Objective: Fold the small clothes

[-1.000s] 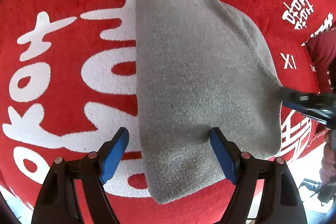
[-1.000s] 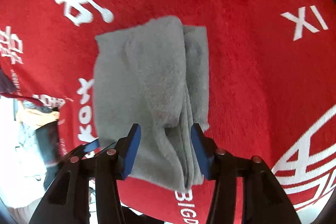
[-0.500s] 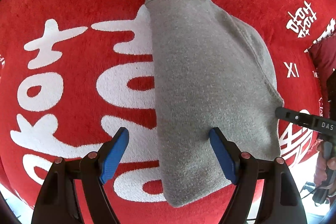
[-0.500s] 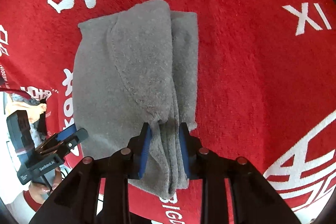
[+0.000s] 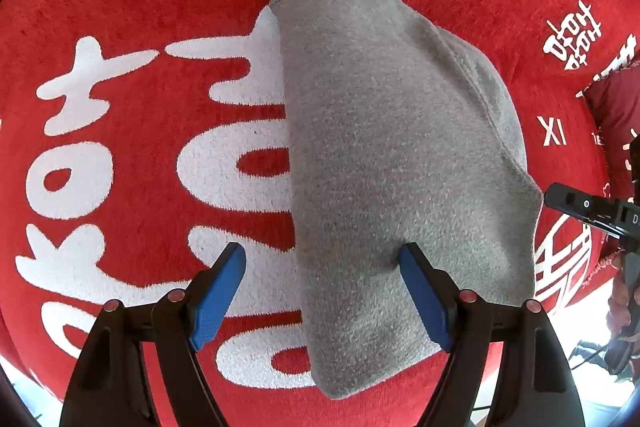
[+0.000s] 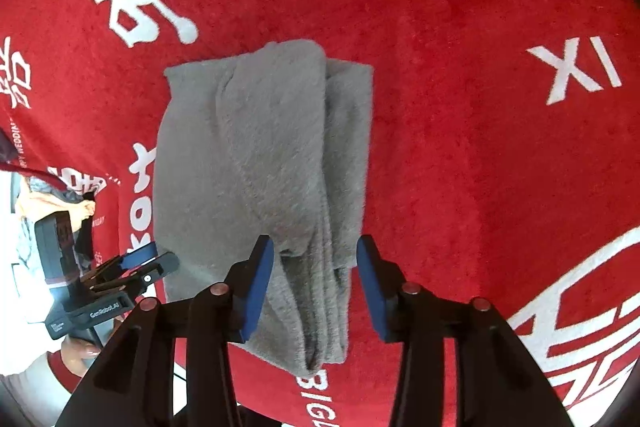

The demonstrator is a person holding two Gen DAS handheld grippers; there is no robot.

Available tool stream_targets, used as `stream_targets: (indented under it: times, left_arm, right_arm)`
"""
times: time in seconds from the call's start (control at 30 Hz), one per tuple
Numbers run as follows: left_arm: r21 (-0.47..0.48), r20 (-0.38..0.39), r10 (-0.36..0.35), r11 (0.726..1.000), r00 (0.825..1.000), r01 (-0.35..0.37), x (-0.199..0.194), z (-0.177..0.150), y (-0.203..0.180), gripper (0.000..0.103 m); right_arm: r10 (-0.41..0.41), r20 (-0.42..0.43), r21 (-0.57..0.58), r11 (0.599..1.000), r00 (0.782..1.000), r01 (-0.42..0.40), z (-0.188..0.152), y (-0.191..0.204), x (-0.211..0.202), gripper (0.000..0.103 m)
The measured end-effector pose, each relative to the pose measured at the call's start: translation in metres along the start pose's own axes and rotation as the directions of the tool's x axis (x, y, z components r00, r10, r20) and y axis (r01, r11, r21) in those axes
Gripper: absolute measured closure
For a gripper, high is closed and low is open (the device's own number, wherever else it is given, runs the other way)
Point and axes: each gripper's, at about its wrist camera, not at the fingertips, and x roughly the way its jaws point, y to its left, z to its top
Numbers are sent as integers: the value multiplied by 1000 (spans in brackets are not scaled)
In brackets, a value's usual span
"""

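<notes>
We see the right gripper (image 6: 316, 283) spring apart off the grey garment's (image 6: 260, 163) folded edge, pads now clear.

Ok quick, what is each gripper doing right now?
Left gripper: open, holding nothing.
Right gripper: open, jaws just opened off the grey garment.

The left gripper (image 5: 322, 293) points steeply down, its blue fingers (image 5: 216, 295) wide apart and gripping nothing. The right gripper (image 6: 316, 289) also points steeply down — its jaws have just been opening, and its fingers (image 6: 258, 287) now stand apart, pressing on nothing. A hand (image 6: 78, 349) with a red cuff holds the left gripper's handle, seen at the lower left of the right wrist view.
</notes>
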Motion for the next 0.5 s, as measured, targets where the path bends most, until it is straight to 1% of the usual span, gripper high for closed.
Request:
stream_targets:
  times: [0.1, 0.2, 0.23, 0.27, 0.3, 0.43, 0.5]
  left_arm:
    - [5, -2, 5, 1000, 1000, -5, 1, 1, -2, 23]
    - [29, 5, 21, 999, 1000, -21, 1, 2, -7, 21]
    - [31, 6, 27, 999, 1000, -27, 1, 3, -8, 10]
    - [31, 7, 40, 999, 999, -40, 2, 3, -9, 5]
    - [30, 14, 47, 998, 999, -48, 1, 4, -9, 2]
    - [10, 7, 36, 999, 999, -36, 3, 7, -5, 2]
    - [-2, -4, 33, 999, 999, -33, 5, 8, -3, 2]
  right_arm:
    - [-3, -1, 14, 1000, 1000, 3, 1, -2, 1, 55]
    - [-5, -2, 21, 1000, 1000, 5, 1, -4, 2, 51]
    - [-4, -3, 23, 1000, 1000, 4, 2, -4, 3, 51]
    - [-3, -6, 24, 1000, 1000, 4, 2, -4, 4, 49]
    - [-4, -9, 24, 1000, 1000, 4, 2, -4, 5, 46]
    - [-5, -8, 24, 1000, 1000, 5, 3, -5, 6, 40]
    - [-3, -5, 23, 1000, 1000, 3, 4, -5, 7, 35]
